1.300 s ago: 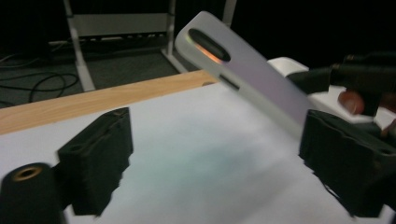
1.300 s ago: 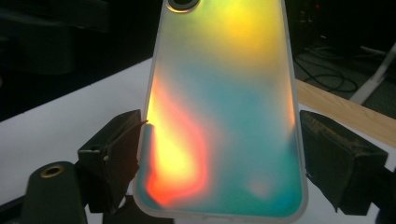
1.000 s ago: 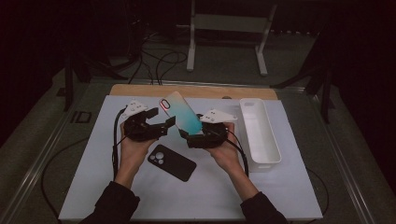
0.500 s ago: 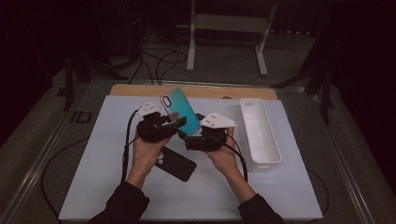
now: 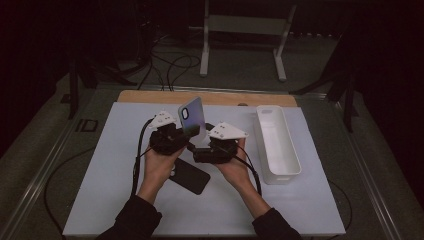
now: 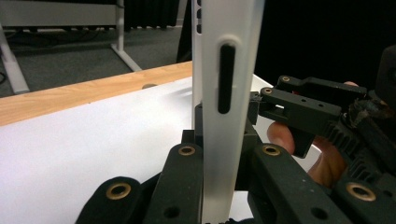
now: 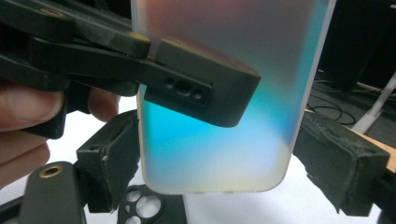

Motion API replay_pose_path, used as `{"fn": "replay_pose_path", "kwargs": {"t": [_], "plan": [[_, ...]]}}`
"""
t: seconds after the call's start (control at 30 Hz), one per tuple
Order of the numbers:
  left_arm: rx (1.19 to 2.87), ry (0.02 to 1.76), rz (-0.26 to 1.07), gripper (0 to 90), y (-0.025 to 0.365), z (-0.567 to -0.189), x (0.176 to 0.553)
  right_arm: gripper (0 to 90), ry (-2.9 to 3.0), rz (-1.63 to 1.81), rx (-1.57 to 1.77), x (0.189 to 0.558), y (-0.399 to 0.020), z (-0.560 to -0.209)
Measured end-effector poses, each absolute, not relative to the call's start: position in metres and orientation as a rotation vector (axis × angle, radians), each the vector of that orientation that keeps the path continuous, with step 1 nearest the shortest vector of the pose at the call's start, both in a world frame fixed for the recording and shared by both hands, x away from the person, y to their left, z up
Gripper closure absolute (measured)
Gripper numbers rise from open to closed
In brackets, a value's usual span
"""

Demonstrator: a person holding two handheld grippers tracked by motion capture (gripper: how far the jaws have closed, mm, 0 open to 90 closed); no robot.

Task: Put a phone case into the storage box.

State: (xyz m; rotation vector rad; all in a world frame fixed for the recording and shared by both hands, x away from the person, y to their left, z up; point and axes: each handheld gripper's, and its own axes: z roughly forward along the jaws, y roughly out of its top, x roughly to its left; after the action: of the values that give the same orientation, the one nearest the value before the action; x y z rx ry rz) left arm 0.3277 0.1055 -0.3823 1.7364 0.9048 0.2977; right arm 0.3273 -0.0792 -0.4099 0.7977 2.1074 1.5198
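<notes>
An iridescent teal-to-pink phone case (image 5: 191, 116) stands nearly upright above the white mat, between both hands. In the left gripper view its frosted edge (image 6: 224, 116) runs straight up between my left gripper's (image 6: 223, 154) jaws, which have just been closing and now press on its two faces. In the right gripper view the case (image 7: 219, 140) spans my right gripper (image 7: 217, 154), whose pads meet its two long sides. The left gripper's jaw (image 7: 187, 88) crosses the case's face. Seen from above, the left gripper (image 5: 185, 137) and right gripper (image 5: 197, 142) meet under the case.
A black phone case (image 5: 190, 175) with camera cut-outs lies flat on the white mat (image 5: 115, 175) just under the hands. A long white tray (image 5: 277, 145) stands to the right. A wooden strip (image 5: 150, 96) edges the table's far side.
The left gripper moved right to the case and its jaws closed on it. The case tipped from a slant to nearly upright. The right hand barely moved.
</notes>
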Motion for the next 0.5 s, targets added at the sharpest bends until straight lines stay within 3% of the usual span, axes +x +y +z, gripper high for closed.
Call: {"fn": "replay_pose_path", "kwargs": {"t": [0.5], "plan": [[1.715, 0.911, 0.355, 86.1, 0.12, -0.378, 0.326, 12.4, 2.193, 1.496, 0.81, 0.332, -0.101, -0.409]]}}
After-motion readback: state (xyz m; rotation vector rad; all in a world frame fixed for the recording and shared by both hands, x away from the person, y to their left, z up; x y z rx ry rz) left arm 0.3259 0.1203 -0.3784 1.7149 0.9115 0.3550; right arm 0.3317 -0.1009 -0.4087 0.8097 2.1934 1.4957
